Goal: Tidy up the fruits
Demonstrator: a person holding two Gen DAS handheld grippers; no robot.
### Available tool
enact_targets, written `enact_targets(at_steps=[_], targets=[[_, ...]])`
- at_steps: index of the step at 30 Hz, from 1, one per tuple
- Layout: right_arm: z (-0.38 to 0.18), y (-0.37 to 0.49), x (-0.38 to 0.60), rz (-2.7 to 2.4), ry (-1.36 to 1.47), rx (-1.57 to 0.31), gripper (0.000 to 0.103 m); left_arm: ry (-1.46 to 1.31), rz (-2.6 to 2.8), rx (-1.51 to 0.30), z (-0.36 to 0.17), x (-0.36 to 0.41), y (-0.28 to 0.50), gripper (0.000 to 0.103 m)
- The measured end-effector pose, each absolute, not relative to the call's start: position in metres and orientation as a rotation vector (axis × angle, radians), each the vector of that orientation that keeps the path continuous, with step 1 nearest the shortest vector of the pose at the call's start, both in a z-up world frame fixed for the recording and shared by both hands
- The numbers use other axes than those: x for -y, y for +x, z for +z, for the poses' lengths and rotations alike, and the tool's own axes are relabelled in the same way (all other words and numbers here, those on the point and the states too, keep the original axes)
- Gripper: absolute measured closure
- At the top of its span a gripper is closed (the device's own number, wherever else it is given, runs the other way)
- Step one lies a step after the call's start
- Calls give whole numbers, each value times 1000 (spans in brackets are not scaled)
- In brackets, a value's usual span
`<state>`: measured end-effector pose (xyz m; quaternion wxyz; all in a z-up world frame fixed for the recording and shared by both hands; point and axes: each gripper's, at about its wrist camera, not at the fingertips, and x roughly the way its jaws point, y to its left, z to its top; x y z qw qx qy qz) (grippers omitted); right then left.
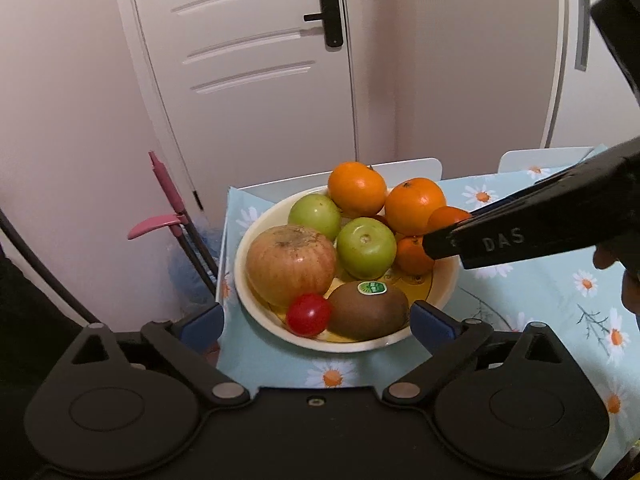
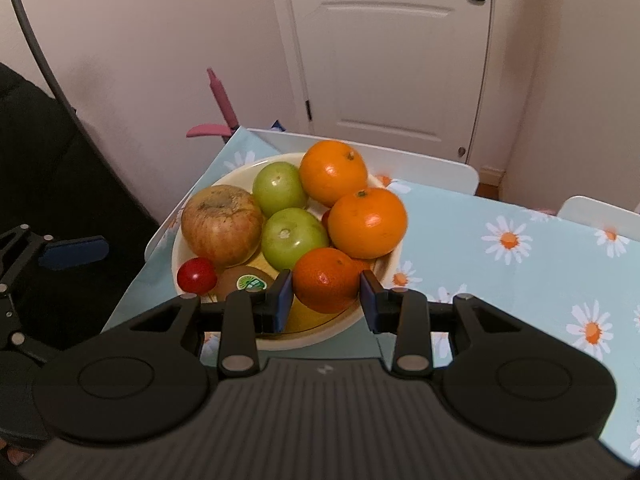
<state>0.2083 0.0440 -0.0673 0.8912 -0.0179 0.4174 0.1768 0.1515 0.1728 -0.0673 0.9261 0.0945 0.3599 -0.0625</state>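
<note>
Orange glossy mandarin pinched in right gripper over fruit bowl, left gripper spread wide, empty

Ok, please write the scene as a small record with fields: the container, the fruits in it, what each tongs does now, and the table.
container: one cream bowl near the table corner
fruits: a reddish apple, two green fruits, two large oranges, a small mandarin, a kiwi with sticker, a cherry tomato
left tongs: open wide, nothing between them
right tongs: closed on the small mandarin, over the bowl
table: daisy tablecloth
</note>
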Motion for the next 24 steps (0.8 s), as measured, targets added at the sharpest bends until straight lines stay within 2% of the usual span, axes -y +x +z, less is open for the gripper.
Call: enact_targets(at_steps=[15,18,19,20,24], targets=[[-89,217,-57,371,-31,-902,51,173,-130,-754,-75,-186,145,2],[-84,213,-56,371,-41,-873,25,167,-137,-752,-76,-187,145,2],[-82,210,-56,362,-48,-856,11,167,-141,-749,-75,-186,144,2],[-79,207,-55,353,-52,-840,2,168,-144,-748,-75,-186,144,2],[-72,200,-49,334,-52,-823,0,167,-151,-746,-73,-184,142,2]])
